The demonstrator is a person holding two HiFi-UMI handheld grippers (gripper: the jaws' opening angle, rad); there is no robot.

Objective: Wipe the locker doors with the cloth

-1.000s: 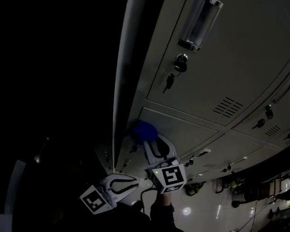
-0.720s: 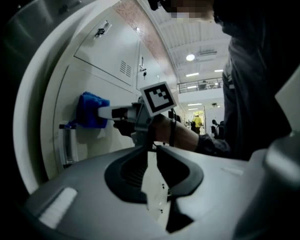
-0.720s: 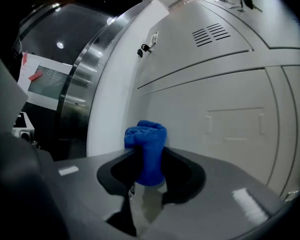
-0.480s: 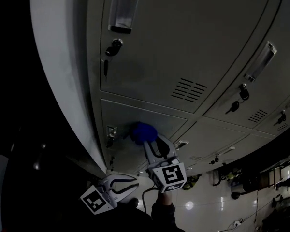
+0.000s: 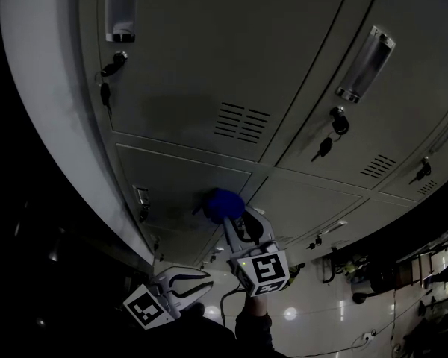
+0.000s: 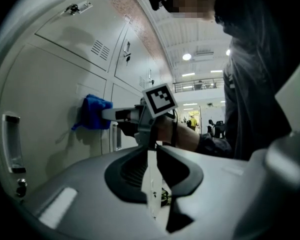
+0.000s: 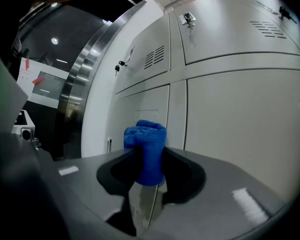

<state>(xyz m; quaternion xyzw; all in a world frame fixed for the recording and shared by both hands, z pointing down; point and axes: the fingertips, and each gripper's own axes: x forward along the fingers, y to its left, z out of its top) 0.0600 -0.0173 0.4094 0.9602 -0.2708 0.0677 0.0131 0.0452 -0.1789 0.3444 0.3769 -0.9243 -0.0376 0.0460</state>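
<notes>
A blue cloth (image 5: 221, 203) is pressed against a lower grey locker door (image 5: 172, 177), near that door's right edge. My right gripper (image 5: 231, 218) is shut on the cloth, and its marker cube (image 5: 261, 271) sits below. The right gripper view shows the cloth (image 7: 147, 144) bunched and sticking out from between the jaws of the right gripper (image 7: 149, 176), facing the locker doors (image 7: 230, 119). My left gripper (image 5: 206, 280) hangs lower left, shut and empty, away from the lockers. From the left gripper (image 6: 151, 184) I see the cloth (image 6: 92, 112) touching the door.
Upper doors carry clear handles (image 5: 122, 6) (image 5: 366, 54), keys hanging in locks (image 5: 104, 92) (image 5: 322, 148) and vent slots (image 5: 243, 121). A rounded steel column (image 5: 52, 125) borders the lockers on the left. Shiny floor (image 5: 321, 304) shows at lower right. A person's torso (image 6: 260, 84) fills the left gripper view's right.
The right gripper has slid the cloth rightward along the lower door, from its left edge toward its right edge. The head view has turned with it. The left gripper stayed put.
</notes>
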